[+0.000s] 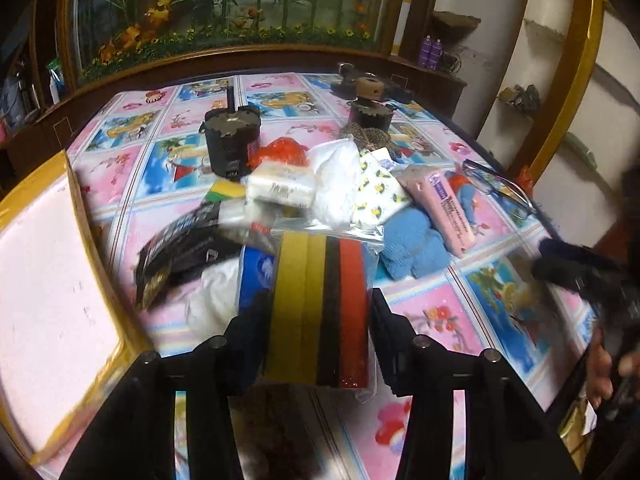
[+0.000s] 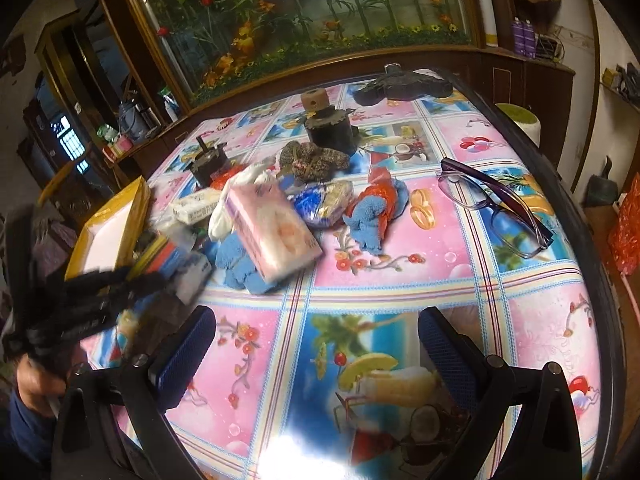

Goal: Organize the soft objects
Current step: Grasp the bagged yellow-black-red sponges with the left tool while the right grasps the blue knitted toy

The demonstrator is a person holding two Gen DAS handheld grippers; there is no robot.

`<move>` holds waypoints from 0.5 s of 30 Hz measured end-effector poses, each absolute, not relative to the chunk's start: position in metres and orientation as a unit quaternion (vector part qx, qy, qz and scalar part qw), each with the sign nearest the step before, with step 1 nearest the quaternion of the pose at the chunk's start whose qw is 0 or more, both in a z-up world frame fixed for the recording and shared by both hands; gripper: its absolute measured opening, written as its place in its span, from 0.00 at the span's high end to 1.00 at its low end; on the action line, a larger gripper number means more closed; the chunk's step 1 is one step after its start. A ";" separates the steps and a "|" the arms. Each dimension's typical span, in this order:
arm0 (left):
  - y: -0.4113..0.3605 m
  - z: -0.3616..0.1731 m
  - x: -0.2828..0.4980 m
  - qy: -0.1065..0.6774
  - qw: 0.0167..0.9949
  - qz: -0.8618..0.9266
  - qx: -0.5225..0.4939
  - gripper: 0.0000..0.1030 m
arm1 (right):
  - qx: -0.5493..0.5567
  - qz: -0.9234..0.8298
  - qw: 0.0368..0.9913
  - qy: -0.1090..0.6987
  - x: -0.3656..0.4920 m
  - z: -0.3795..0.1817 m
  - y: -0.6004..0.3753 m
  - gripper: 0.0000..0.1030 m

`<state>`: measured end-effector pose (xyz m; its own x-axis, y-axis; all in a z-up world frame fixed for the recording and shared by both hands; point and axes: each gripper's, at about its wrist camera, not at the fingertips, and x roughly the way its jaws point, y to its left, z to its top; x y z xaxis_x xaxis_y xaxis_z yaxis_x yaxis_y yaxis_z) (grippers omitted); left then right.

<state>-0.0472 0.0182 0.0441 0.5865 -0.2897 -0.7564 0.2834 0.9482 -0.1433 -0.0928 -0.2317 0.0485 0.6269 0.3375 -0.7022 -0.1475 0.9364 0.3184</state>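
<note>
In the left wrist view my left gripper (image 1: 320, 312) is shut on a clear zip bag of sponges (image 1: 320, 280) in yellow, black and red, its pads pressing both sides. Behind the bag lies a heap of soft things: a pink tissue pack (image 1: 448, 212), a blue towel (image 1: 412, 252), a white tissue pack (image 1: 280, 188), a white plastic bag (image 1: 336, 184) and a yellow-patterned cloth (image 1: 380, 196). My right gripper (image 2: 318, 344) stands open over the bare tablecloth, nothing between its blue pads. It is blurred at the right edge (image 1: 592, 280) of the left view.
A yellow box with a pink inside (image 1: 48, 280) stands at the table's left edge. Purple glasses (image 2: 496, 204) lie on the right. Black cylinders (image 1: 232, 140) and a knitted piece (image 2: 312, 160) sit behind the heap. The patterned tablecloth (image 2: 400, 280) covers a round table.
</note>
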 end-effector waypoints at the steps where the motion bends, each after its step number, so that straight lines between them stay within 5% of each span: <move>1: 0.021 0.043 -0.053 0.425 0.890 -0.164 -0.008 0.55 | 0.116 0.133 0.895 0.409 -0.088 0.050 -0.231 0.07; 8: 0.034 0.031 -0.087 0.431 0.886 -0.171 -0.014 0.55 | 0.120 0.077 0.894 0.424 -0.033 0.048 -0.239 0.33; 15: 0.034 0.018 -0.090 0.449 0.878 -0.167 -0.014 0.55 | 0.132 0.033 0.881 0.453 0.012 0.031 -0.244 0.40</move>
